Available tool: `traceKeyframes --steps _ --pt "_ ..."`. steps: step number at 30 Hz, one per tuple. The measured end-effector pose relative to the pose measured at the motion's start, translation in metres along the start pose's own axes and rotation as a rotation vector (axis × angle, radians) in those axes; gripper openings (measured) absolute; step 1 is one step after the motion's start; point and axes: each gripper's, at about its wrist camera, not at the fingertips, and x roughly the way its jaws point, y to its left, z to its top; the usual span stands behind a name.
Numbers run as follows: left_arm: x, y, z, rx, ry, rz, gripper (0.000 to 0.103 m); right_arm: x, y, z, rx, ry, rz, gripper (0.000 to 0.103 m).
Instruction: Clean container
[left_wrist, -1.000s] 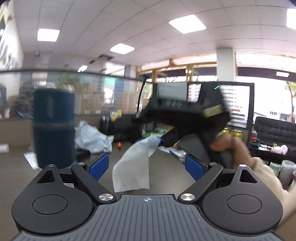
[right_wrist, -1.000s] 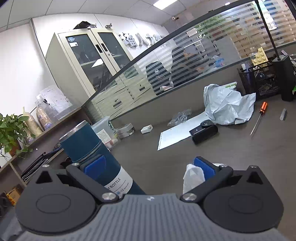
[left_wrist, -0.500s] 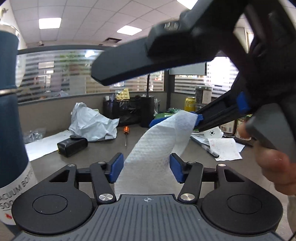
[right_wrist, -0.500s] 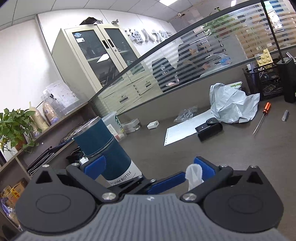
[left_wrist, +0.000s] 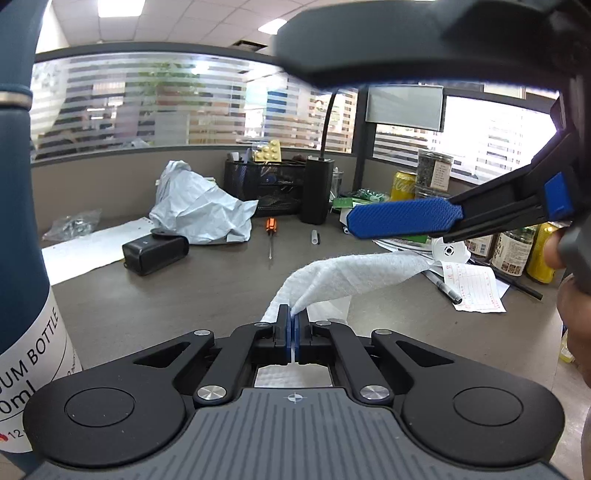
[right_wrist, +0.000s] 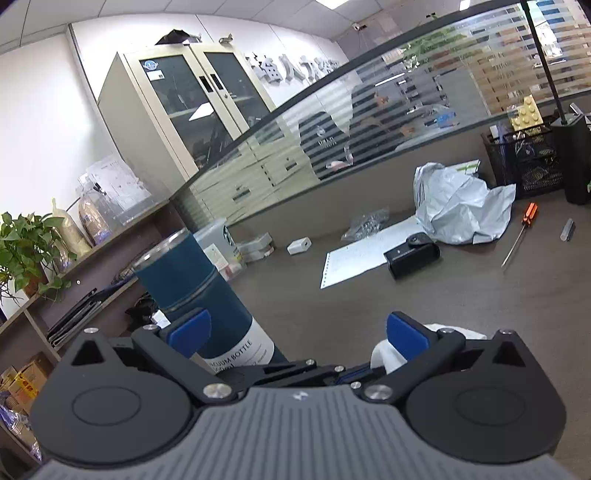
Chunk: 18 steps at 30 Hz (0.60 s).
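We're holding a white paper towel (left_wrist: 354, 271) pinched in the left tongs (left_wrist: 294, 325), pads clamped shut on its near end; the rest is trailing right across the counter (left_wrist: 184, 295). The right tongs (right_wrist: 299, 332) are standing wide open with nothing pressed between the pads; the towel's edge is showing just beside the right-hand pad (right_wrist: 406, 334). The container, a dark blue vacuum bottle (right_wrist: 199, 299), is standing upright on the counter to our left, lid off as far as we can tell, steel rim showing at the top. We're judging the towel as light, soft and tear-prone, so a pinch near one end is fine, but bunching it would wipe better. The bottle is looking stiff and smooth-walled, likely slippery and top-heavy when pushed; we'd be taking it around the mid-body, above the white label, to steady it. The label is reading "VACUUM BOTTLE", partly cut off, plus a volume ending in "0ml" in the left wrist view. Behind it, a cup (right_wrist: 225, 240) is carrying a Starbucks logo. A yellow can (left_wrist: 402, 184) is showing Coca-Cola script. The receipt's (left_wrist: 472, 284) print is too small to read.
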Motion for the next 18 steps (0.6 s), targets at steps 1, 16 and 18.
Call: traceKeyframes --steps 1,16,18 --pt "0.0 0.0 0.0 0.001 0.004 0.007 0.002 -0.002 -0.001 0.002 0.01 -0.009 0.001 0.103" --pt "-0.017 -0.004 0.002 0.024 -0.035 0.085 0.075 -0.006 -0.016 0.006 0.057 -0.054 -0.08 0.103" --pt "-0.023 -0.009 0.003 0.05 -0.065 0.076 0.082 -0.008 -0.019 0.007 0.067 -0.066 -0.091 0.103"
